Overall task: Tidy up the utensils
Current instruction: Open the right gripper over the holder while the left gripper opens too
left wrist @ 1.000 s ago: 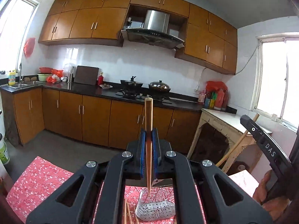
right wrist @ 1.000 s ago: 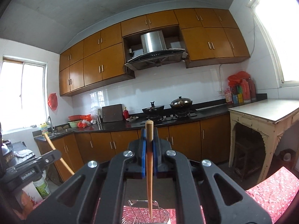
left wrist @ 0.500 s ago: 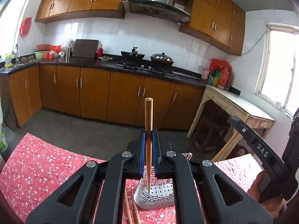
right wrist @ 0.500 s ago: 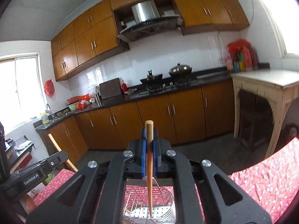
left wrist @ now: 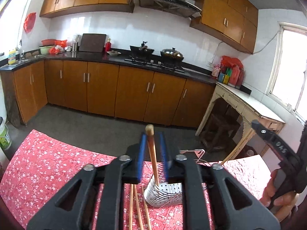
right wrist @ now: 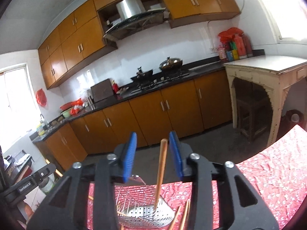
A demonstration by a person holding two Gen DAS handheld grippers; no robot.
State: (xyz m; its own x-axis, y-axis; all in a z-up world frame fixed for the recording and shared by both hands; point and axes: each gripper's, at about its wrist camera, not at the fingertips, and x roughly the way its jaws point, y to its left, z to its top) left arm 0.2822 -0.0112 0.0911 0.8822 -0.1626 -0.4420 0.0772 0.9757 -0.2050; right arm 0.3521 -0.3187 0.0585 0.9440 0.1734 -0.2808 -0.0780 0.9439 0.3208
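In the left wrist view, our left gripper (left wrist: 153, 154) has its blue pads (left wrist: 142, 153) spread apart, and a wooden chopstick (left wrist: 152, 153) stands between them without being pinched, its lower end down in the metal wire basket (left wrist: 165, 194). The basket sits on the red flowered tablecloth (left wrist: 48, 164), and three more chopsticks (left wrist: 137, 207) lie on the cloth just left of it. At the right edge we see the other gripper's black frame (left wrist: 276, 149) and the hand (left wrist: 276, 193) holding it.

In the right wrist view, our right gripper (right wrist: 153, 154) is also open, its jaws wide apart. A chopstick (right wrist: 160, 172) leans between the pads, closer to the right one, with its tip resting inside the same basket (right wrist: 142, 212). Two loose chopsticks (right wrist: 182, 216) lie on the cloth (right wrist: 268, 172) beside the basket's right side.
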